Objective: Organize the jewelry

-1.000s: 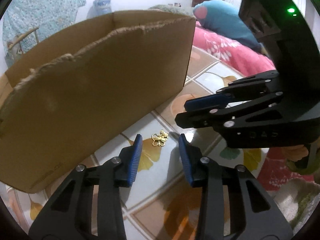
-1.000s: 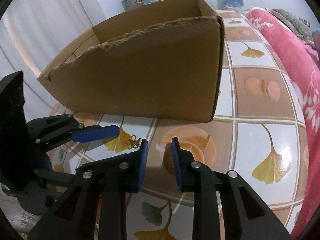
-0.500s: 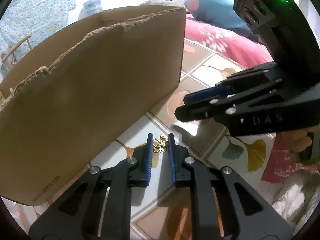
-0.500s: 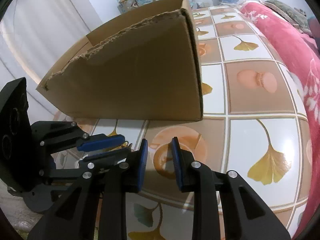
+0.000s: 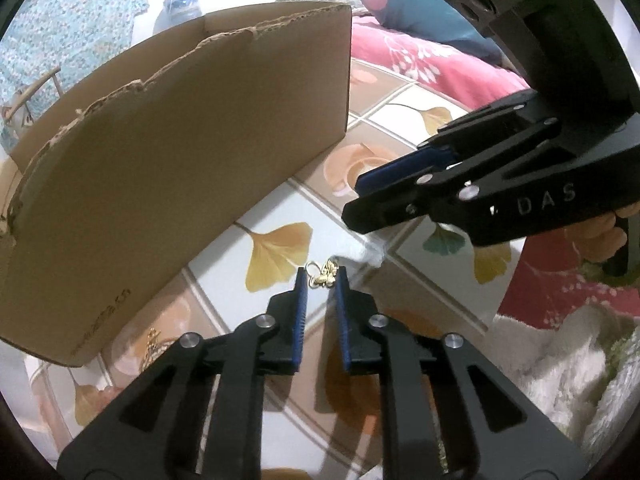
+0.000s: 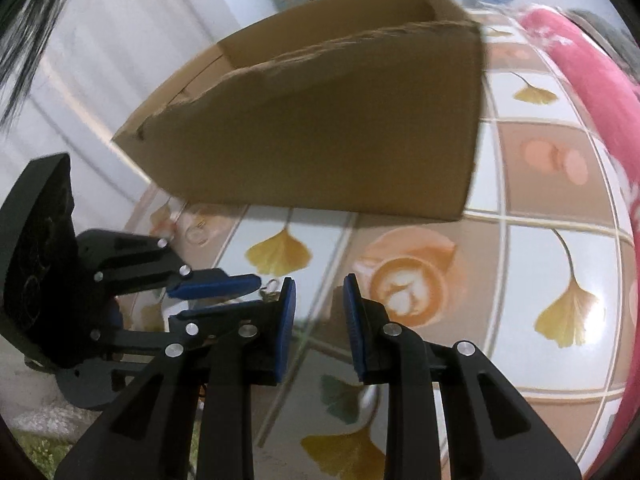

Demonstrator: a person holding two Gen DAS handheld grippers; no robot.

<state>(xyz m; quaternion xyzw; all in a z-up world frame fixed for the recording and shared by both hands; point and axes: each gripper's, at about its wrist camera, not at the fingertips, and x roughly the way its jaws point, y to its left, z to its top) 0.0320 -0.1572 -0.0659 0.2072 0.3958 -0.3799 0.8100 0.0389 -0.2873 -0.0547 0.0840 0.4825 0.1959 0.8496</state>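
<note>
Down low on the patterned tablecloth [image 5: 276,208], left gripper [image 5: 322,280] closed to a narrow gap around a small gold charm [image 5: 325,273], blue pads [image 5: 301,316] on either side of it. Cannot tell for certain whether the pads actually pinch the charm or just flank it; charm at the very fingertips, over a white square beside a yellow ginkgo leaf print [image 5: 276,256]. Same charm glimpsed from the right wrist view [image 6: 270,290], partly hidden between the left gripper's blue tips.

Right gripper [image 6: 320,292] open to a moderate gap, holding nothing, hovering over the cloth near a coffee-cup print [image 6: 404,284]. Seen from the left wrist view as a black body with blue pads [image 5: 404,172], off to the right and apart from the charm.

Cardboard box [image 5: 176,160] just behind the charm, open-topped with a ragged torn front edge, standing on the cloth. Another bit of gold jewelry [image 5: 152,344] near the box's lower corner, too blurred to identify. Pink floral blanket [image 5: 424,64] and blue pillow [image 5: 416,16] in the background.
</note>
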